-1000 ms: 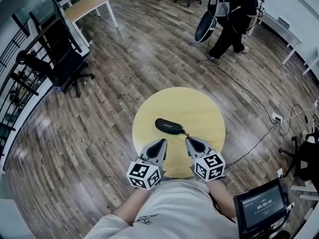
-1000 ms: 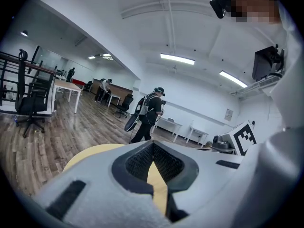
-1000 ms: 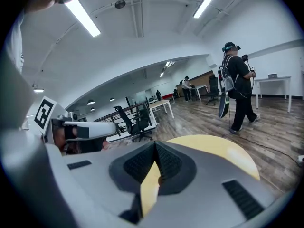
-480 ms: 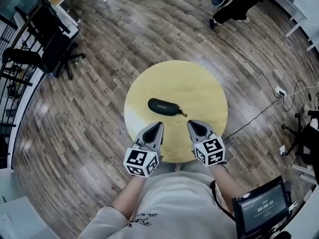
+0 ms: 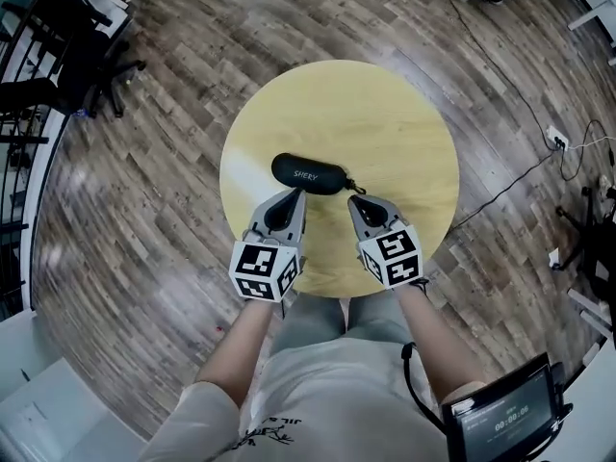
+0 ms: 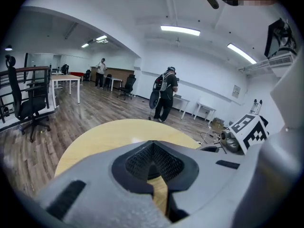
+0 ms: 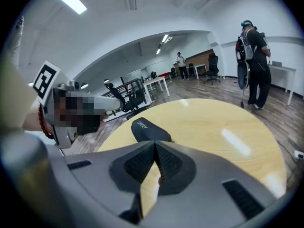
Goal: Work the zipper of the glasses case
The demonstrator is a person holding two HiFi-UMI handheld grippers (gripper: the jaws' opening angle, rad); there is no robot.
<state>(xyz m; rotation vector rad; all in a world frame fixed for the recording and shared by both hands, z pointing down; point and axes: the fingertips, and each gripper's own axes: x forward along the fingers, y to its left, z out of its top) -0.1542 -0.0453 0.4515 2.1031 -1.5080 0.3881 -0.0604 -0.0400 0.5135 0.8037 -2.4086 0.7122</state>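
Case: black glasses case (image 5: 308, 173) lies mid-frame on the round table (image 5: 385, 104), just above both tools | left gripper (image 5: 286, 205): jaws together, empty | right gripper (image 5: 363, 207): jaws together, empty | Handling: likely light, stiff-shelled, may slide; steady the body, pinch the zipper pull (image 5: 355, 187) at its right end.

Smooth blk case (image 5: 308, 173), glossy wood table (image 5: 385, 133)

Open office: white desks (image 6: 62, 77), swivel chairs (image 6: 24, 104), plank floor (image 5: 144, 162)
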